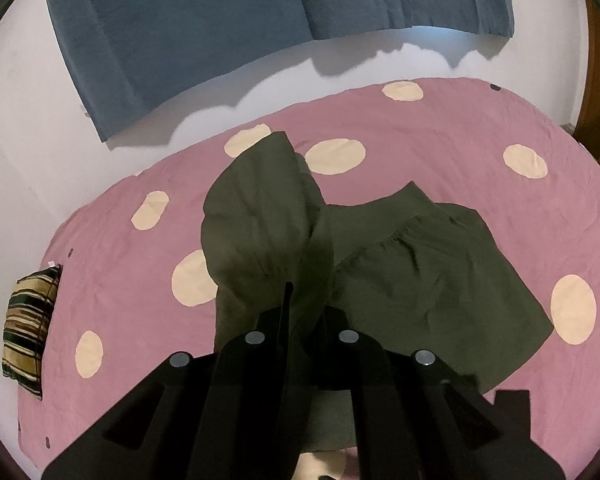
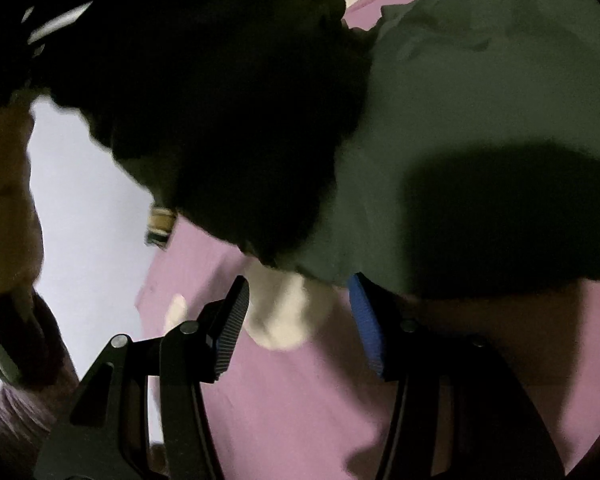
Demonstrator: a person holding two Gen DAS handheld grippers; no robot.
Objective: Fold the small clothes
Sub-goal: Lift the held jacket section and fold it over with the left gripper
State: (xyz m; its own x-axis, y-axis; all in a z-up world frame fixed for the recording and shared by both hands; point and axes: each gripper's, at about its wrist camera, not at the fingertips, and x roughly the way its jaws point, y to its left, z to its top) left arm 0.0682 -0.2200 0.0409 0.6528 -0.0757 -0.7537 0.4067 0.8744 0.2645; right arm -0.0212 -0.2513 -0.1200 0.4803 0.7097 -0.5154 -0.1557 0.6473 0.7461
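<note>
Olive garment point(image 1: 400, 264) shows no legible label, seemingly

Left claw point(image 1: 300, 320): matte black linkage arms, each with a round silver pivot pin; a thin black blade stands between the fingers. Right claw point(image 2: 298, 316): the same black arms and pins, ribbed pads point(image 2: 366, 320) that look blue, though this view is blurred.

The tips of the left tool point(image 1: 300, 312) are buried in the dark green cloth garment point(image 1: 380, 264), so they cannot be seen. The right wrist view is blurry, and a big black shape point(image 2: 220, 112) covers much of the pink spotted bed sheet point(image 2: 300, 400). The blue hanging curtain point(image 1: 220, 20) is cut off at the top.
</note>
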